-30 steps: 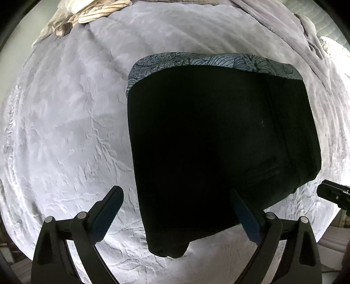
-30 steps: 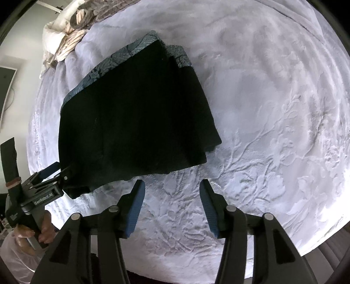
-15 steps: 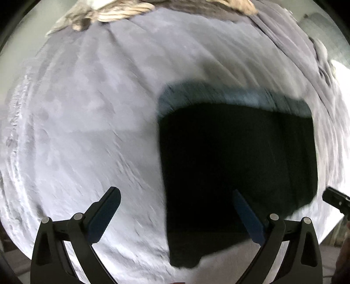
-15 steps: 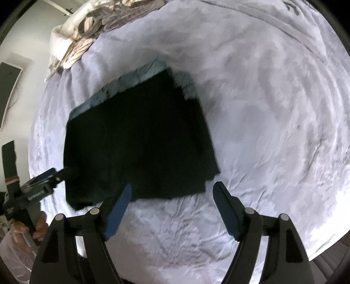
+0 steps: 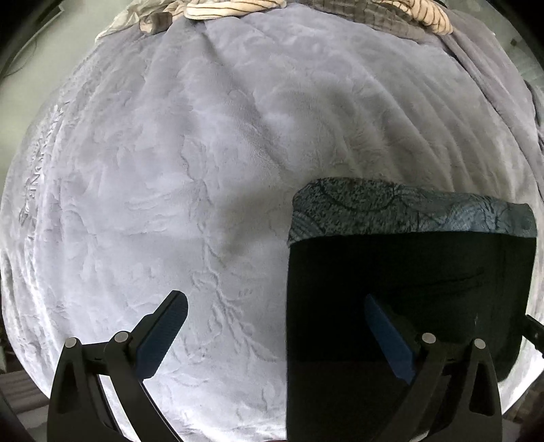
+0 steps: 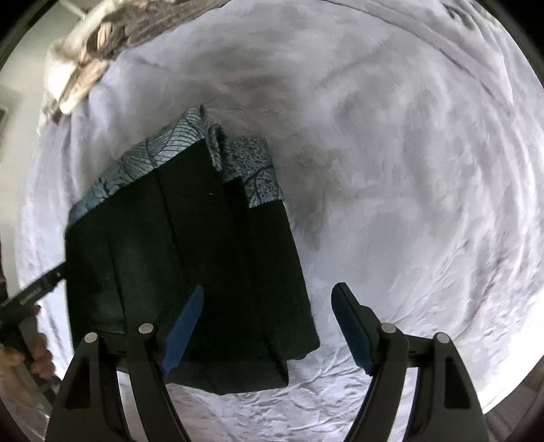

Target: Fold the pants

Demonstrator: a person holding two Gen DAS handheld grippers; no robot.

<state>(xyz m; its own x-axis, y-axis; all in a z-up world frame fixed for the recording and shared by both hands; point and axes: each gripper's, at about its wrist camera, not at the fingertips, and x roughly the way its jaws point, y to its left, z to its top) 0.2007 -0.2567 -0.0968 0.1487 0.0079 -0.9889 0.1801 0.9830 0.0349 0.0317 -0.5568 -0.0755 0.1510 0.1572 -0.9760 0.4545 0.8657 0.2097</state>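
Observation:
The black pants [image 5: 408, 265] lie folded into a thick rectangle on the pale grey embossed blanket [image 5: 170, 170], their blue-grey leaf-patterned waistband [image 5: 408, 210] at the far end. My left gripper [image 5: 275, 302] hangs open over the stack's left edge, one finger over the blanket, the other over the black cloth, holding nothing. In the right wrist view the pants [image 6: 190, 238] lie at lower left, waistband [image 6: 159, 153] pointing up-left. My right gripper [image 6: 269, 292] stands open over their near right corner, nothing between its fingers. The left gripper [image 6: 37, 289] shows at that view's left edge.
A heap of cream striped bedding [image 5: 238, 8] lies at the head of the bed, also the bedding [image 6: 85, 68] in the right wrist view. A darker grey cover [image 5: 476, 51] is bunched at the far right. A hand [image 6: 37, 357] holds the left tool at the bed's near edge.
The left gripper slid left, so the pants now sit at its lower right. The right gripper's jaws widened and it moved in over the pants' near right corner.

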